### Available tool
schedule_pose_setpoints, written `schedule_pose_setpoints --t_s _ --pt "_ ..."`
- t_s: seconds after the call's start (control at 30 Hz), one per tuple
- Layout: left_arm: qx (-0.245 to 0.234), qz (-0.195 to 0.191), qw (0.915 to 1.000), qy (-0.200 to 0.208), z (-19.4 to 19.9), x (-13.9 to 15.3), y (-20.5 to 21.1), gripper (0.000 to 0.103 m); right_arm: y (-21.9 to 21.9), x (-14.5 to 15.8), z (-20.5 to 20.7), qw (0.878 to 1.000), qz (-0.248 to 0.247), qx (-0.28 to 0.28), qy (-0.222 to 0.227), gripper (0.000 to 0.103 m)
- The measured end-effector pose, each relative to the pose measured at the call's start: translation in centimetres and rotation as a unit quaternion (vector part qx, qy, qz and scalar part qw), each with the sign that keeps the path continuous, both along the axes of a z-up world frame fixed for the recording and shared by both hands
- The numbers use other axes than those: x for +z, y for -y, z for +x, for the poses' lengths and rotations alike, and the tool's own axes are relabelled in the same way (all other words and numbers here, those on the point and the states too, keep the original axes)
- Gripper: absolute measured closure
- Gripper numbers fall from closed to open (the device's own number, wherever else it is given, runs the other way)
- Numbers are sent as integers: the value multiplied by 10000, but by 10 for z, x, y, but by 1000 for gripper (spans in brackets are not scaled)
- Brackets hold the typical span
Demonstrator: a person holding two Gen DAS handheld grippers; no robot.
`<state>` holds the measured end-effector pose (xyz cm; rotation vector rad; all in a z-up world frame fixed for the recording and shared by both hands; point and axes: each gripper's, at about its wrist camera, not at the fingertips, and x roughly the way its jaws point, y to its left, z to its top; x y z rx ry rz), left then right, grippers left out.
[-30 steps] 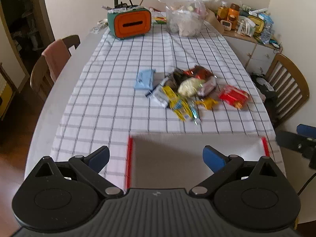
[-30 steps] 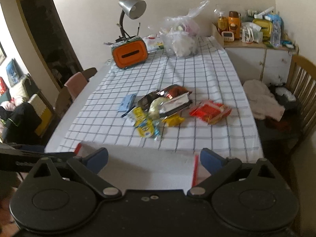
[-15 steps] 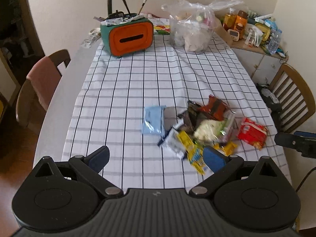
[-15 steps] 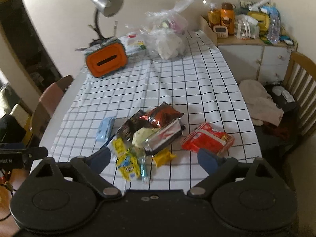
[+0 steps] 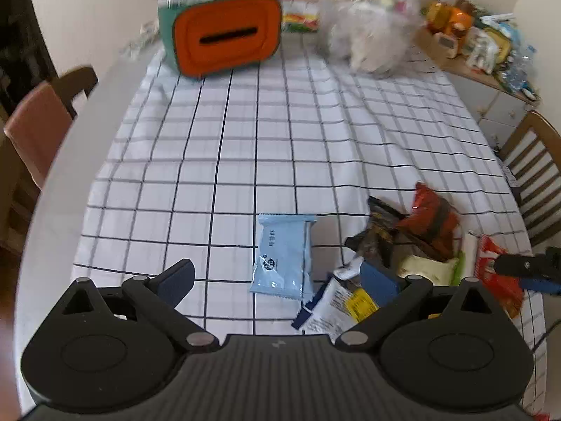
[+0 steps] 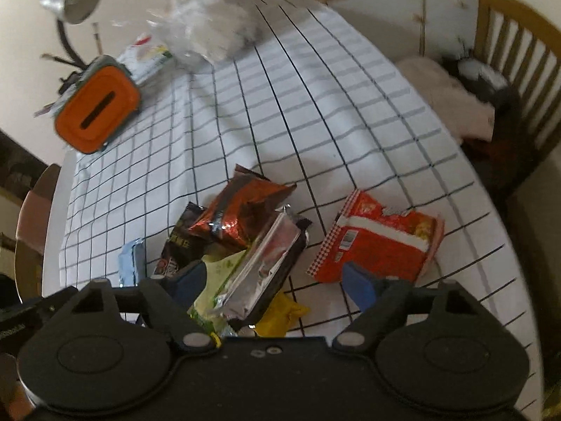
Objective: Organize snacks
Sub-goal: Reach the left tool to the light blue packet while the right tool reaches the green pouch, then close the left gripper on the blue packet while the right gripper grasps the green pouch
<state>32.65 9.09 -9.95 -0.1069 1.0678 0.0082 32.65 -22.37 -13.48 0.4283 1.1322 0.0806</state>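
The left gripper (image 5: 277,280), fingers spread and holding nothing, hangs above a pale blue flat wrapper (image 5: 284,256) with unreadable print, on the white grid-checked tablecloth (image 5: 245,161) of the table. Right of that wrapper, the right gripper (image 6: 273,277) is closing, fingers not yet gripping, over a silver foil packet (image 6: 263,263) in the snack pile. A red crinkled bag (image 6: 378,245) lies further right. Far beyond stands an orange-faced slotted box (image 5: 224,35).

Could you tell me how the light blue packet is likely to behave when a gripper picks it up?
The light blue packet looks like a flat, thin film pouch, so probably light and floppy. Lying flush on the tablecloth, it may slide before lifting.
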Motion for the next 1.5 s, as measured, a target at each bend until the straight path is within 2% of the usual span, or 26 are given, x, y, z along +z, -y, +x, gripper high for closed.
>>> schedule_pose_setpoints --t_s 0.2,0.43,0.67,0.8,0.9,1.03,1.17,1.37,1.5 --pt "473 -500 9968 -398 29 -38 -19 3 4 -28 16 9972 534 -388 -357 25" --pt "437 -497 9963 -553 45 -64 -15 14 11 -51 24 9917 942 -656 -574 31" --pt "384 -557 9954 -681 53 -78 -11 31 17 -65 24 9854 1303 -889 -648 47" --pt "384 -608 9955 -620 53 -80 -10 36 21 -69 22 9818 1516 -955 -635 55" --pt "369 -619 9957 -574 54 -80 -10 48 23 -70 21 9807 1572 -989 -619 58" --pt "339 -550 9965 -537 53 -79 -6 54 23 -69 18 9796 1619 -1047 -573 62" --pt "342 -492 9969 -511 52 -77 -5 56 22 -66 15 9802 1590 -1028 -573 66" --pt "462 -632 9959 -442 47 -78 -13 56 23 -58 11 9824 1568 -907 -463 78" --pt "450 -570 9965 -410 43 -75 -13 56 23 -55 9 9843 1489 -854 -404 85"
